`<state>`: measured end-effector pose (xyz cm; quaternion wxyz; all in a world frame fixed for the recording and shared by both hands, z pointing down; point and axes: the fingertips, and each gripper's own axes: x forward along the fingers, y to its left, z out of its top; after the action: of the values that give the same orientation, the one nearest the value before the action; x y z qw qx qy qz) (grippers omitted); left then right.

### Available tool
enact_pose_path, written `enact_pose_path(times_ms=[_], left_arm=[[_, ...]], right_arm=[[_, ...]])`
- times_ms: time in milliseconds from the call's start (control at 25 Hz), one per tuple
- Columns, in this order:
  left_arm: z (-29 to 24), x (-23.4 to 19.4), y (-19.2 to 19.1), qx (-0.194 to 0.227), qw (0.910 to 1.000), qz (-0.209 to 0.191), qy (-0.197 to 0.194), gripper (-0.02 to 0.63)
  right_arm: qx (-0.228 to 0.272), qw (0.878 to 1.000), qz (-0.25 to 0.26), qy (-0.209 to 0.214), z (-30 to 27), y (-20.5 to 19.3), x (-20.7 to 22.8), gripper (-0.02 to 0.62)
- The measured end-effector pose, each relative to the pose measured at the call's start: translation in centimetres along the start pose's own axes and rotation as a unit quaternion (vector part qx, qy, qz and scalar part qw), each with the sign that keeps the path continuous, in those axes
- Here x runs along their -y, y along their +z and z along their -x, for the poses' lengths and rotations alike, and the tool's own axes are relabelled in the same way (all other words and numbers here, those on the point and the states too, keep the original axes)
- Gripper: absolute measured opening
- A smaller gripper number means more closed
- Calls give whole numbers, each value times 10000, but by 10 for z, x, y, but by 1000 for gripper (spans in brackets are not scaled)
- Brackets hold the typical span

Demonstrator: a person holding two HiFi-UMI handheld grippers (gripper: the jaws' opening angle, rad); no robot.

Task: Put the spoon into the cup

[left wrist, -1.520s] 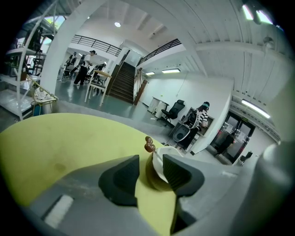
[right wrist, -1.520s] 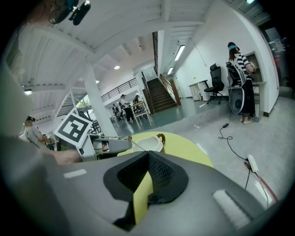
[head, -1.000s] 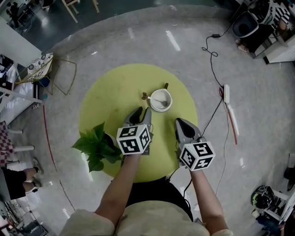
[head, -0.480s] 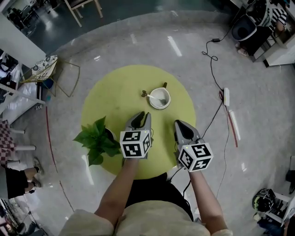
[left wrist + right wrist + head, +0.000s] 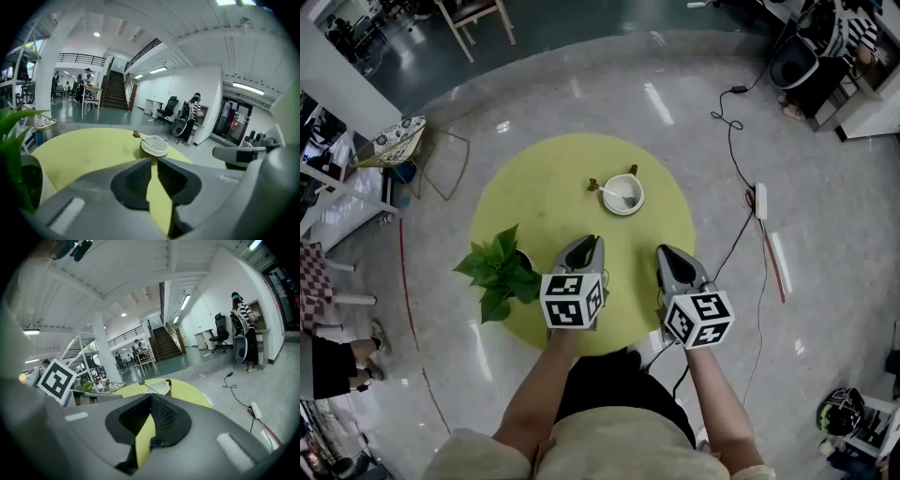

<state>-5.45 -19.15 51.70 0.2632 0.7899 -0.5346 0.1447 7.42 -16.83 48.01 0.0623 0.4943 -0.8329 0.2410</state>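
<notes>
A white cup (image 5: 623,197) stands on the far part of the round yellow-green table (image 5: 534,187). The spoon (image 5: 609,191) rests in the cup, its handle sticking out over the rim to the left. In the left gripper view the cup (image 5: 154,146) and spoon (image 5: 139,137) lie ahead of the jaws. The left gripper (image 5: 586,246) hovers over the near side of the table, well short of the cup; its jaws are closing, with a narrow gap and nothing between them. The right gripper (image 5: 667,253) hangs beside it, its tips together and empty; the cup (image 5: 159,387) shows beyond them.
A potted green plant (image 5: 499,272) stands on the table's left edge, close to the left gripper. On the floor to the right lie a power strip (image 5: 759,192) and a black cable (image 5: 729,112). A wooden chair (image 5: 478,14) stands far back.
Both grippers have drawn back from the cup toward the person. The left jaws have narrowed from wide apart to a thin gap. The spoon stays in the cup.
</notes>
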Motion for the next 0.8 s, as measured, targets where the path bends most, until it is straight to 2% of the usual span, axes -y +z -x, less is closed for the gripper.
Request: enact_pose_path(times_ms=[160,800], left_arm=[[17,1,0,81,10000,-28,28,17],[71,17,-9,281,9995,-164,9,2]], right_arm=[[65,10000,57,17,8,1,-3,2],[348,9989,298,97,52,5,-23,2]])
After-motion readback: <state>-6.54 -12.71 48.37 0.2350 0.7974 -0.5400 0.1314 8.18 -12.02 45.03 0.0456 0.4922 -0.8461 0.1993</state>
